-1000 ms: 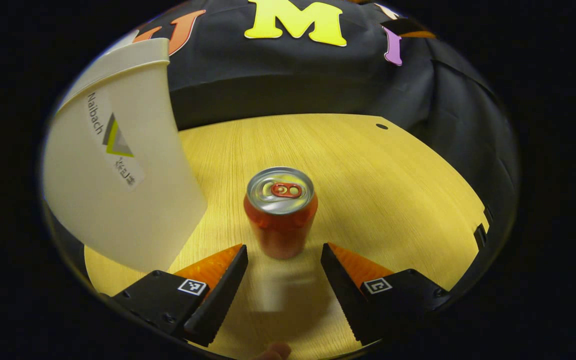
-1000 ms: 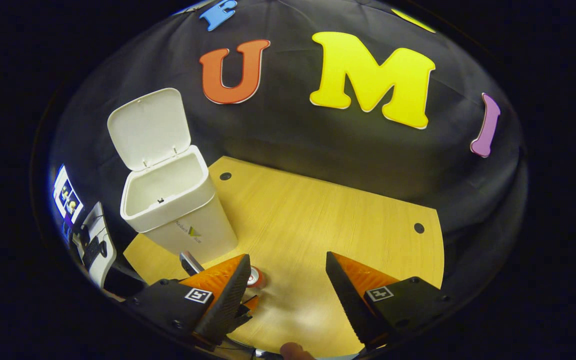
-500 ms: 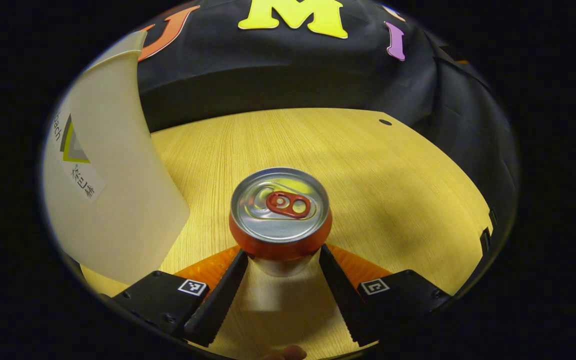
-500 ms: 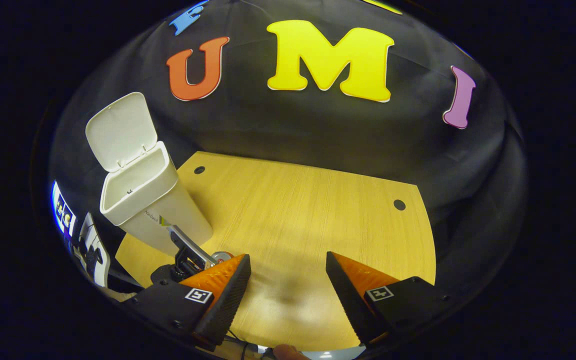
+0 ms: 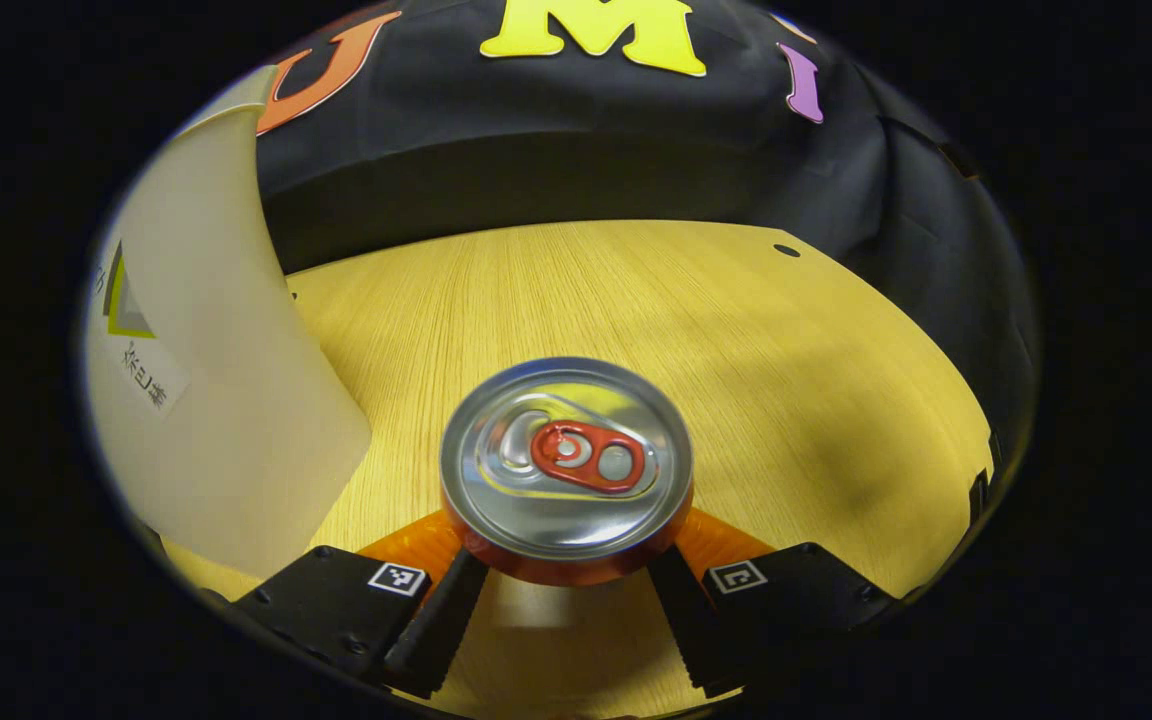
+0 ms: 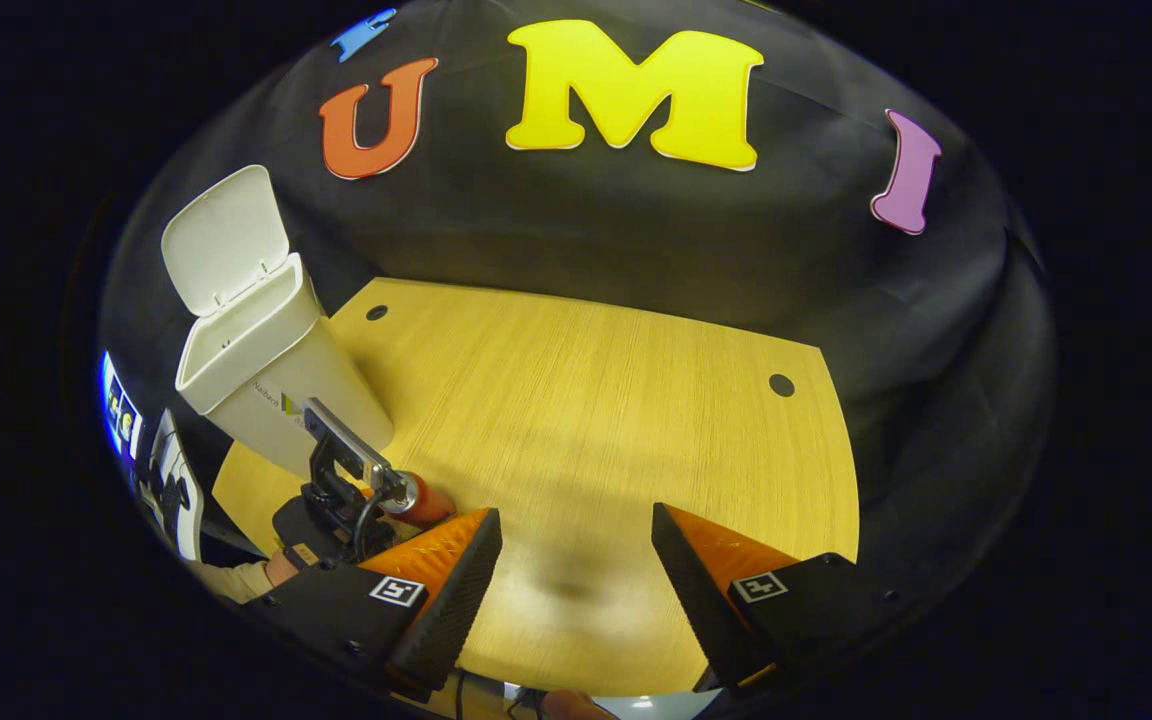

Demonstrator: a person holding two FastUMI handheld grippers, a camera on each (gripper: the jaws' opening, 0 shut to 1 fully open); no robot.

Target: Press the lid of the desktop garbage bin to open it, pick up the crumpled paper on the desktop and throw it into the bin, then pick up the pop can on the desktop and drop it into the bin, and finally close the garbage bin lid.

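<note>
Tongs first: the left tongs [image 5: 564, 590] stand with a finger on either side of the squat orange aluminium pop can [image 5: 566, 470], whose silver lid and red pull tab face up at the camera. The can's rim hides where the fingers meet its wall, so I cannot tell whether they already pinch it or only flank it. In the right gripper view the same left tongs [image 6: 391, 490] are low at the near left of the pale wood-grain bench [image 6: 616, 420], with the can [image 6: 428, 503] at their tip and a hand [image 6: 281, 568] behind them. The right tongs [image 6: 576, 560] hang released, fingers wide apart over bare bench, holding nothing.

The tall white plastic garbage bin [image 6: 276, 385] stands just left of the can, its flip lid [image 6: 224, 240] raised and its mouth open. No crumpled paper lies on the bench that I can see, so I judge the paper step done and the can step in hand.

Risks, as I judge them: the can's wall is thin, smooth and round, so a light or off-centre pinch could let it spin or slip, and a hard one could dent it. The bin [image 5: 206, 400] is light, smooth plastic and close by; a careless swing could nudge or tip it, or knock the upright lid shut before the drop.
</note>
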